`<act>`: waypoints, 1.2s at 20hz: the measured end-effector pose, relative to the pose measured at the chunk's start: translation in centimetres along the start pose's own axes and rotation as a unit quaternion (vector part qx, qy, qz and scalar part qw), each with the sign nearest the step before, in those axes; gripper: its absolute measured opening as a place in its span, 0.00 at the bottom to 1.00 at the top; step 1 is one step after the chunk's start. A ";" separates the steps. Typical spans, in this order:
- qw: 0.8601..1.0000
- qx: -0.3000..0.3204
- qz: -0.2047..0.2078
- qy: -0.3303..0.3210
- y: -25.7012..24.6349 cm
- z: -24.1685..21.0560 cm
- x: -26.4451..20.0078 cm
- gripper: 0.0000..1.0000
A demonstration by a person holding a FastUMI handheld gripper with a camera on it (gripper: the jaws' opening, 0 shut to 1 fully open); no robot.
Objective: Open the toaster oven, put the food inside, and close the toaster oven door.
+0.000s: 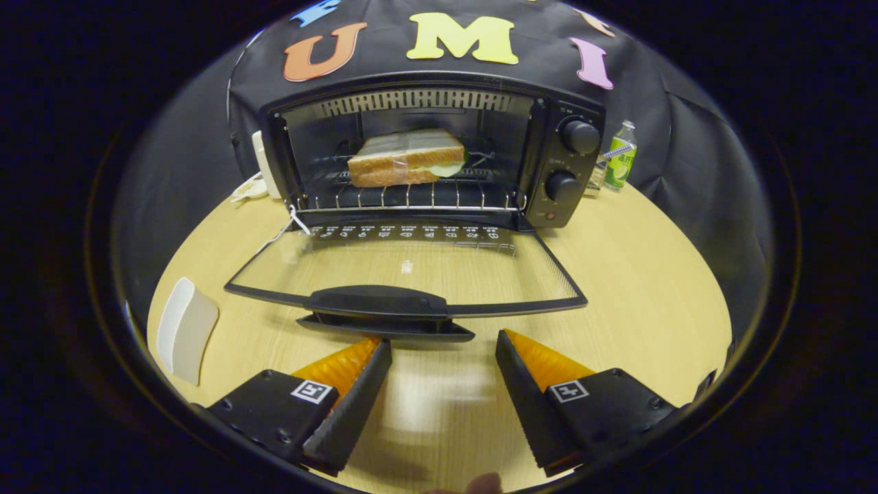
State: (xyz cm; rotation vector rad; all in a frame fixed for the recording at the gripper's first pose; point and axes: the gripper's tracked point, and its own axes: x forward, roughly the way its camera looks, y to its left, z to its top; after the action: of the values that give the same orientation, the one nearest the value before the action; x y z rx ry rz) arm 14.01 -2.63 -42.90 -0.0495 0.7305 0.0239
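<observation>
Black toaster oven (439,154) gapes, sandwich (406,158) racked inside; claw (444,342) spread, empty.

Pale wood-grain table (617,274), glossy glass door (411,264) with matt black handle (377,302), wire metal rack (411,199), ridged gripper (444,350) pads (357,405)

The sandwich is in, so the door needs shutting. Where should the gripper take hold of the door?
Take the door by its black handle, coming from below its front edge: it lies flat open just beyond the open gripper and juts toward it. Lift from there.
</observation>
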 end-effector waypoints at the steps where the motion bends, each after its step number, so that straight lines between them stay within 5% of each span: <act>1: 1.000 0.000 0.002 -0.004 0.0 0.2 -0.4 0.99; 16: 0.989 -0.007 0.035 -0.145 1.3 14.2 -8.7 1.00; 24: 0.965 0.049 0.047 -0.254 0.4 23.8 -22.4 1.00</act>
State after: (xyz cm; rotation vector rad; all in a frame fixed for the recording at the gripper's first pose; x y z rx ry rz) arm 13.23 -1.06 -10.25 0.0853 0.2179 0.0881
